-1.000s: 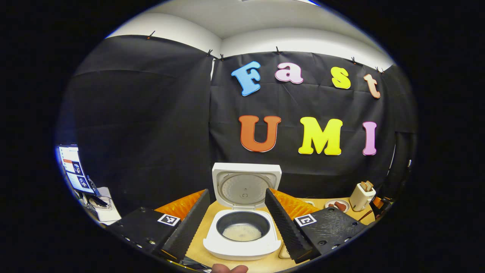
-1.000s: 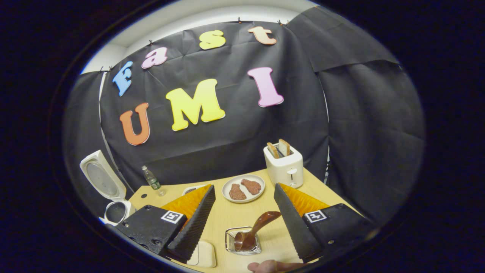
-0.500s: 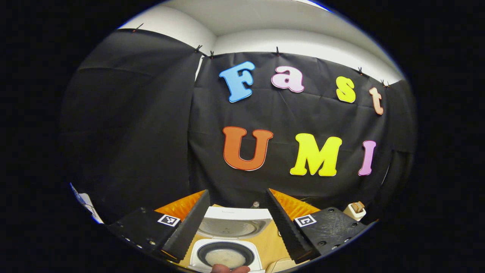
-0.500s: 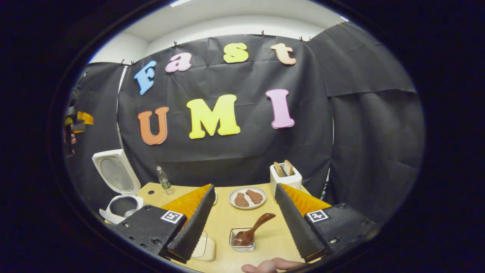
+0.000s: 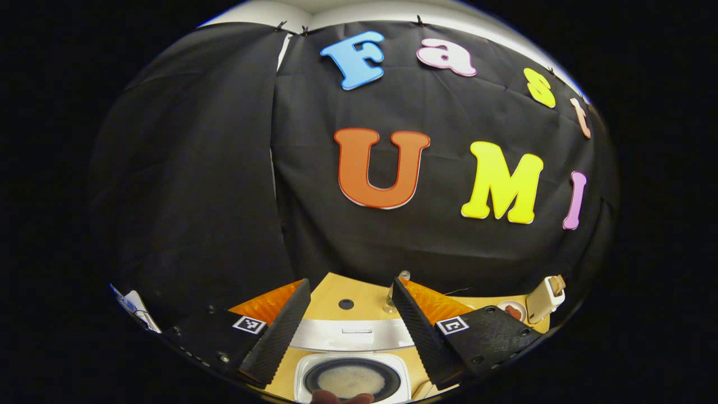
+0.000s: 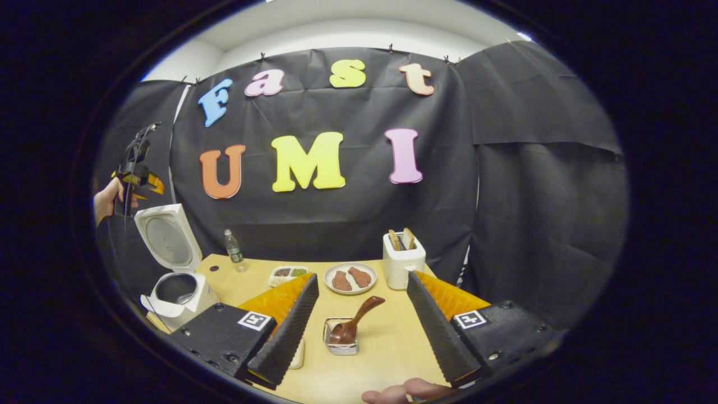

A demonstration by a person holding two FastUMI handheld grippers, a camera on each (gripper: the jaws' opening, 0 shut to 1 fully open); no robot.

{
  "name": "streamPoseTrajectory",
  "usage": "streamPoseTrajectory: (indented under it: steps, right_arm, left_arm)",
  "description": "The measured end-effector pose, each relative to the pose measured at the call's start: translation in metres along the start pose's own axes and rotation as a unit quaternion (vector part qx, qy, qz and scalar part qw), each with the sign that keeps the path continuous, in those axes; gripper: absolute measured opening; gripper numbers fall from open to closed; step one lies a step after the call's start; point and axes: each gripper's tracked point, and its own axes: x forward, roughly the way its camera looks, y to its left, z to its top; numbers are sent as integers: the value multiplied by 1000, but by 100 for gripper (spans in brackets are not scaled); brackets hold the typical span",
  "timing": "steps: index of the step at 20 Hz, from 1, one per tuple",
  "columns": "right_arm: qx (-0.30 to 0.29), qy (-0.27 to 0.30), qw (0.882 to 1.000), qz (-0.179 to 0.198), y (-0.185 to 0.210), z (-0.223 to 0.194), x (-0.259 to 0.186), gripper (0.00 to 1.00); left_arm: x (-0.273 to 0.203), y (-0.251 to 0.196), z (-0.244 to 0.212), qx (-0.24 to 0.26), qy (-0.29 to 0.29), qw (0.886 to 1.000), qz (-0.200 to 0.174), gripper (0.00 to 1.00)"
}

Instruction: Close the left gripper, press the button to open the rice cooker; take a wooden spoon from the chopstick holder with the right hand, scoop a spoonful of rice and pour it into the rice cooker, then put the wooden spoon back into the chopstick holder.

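Fingers of both our grippers stand apart, holding nothing: right gripper, left gripper. The wooden spoon sits in the chopstick holder on the desk; the rice cooker is open with rice inside. We judge the task complete. Since 1 s ago, the right gripper has retreated from the holder.

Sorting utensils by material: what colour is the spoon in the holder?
Dark reddish-brown spoon, clearest in the right gripper view.

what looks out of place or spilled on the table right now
Nothing stands out. The rice cooker is open with its lid upright, the wooden spoon leans in the chopstick holder, and the table shows no spill.
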Motion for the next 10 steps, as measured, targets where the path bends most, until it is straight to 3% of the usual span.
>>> streamPoseTrajectory:
  steps: [5,10]
  right_arm:
    - [-13,-5,1000,1,19,-2,-23,100]
    - [-7,6,1000,18,33,-17,-43,99]
  left_arm:
    - [4,-12,-24,-10,64,998,-21,95]
    - [-4,-3,-33,-4,77,997,-7,95]
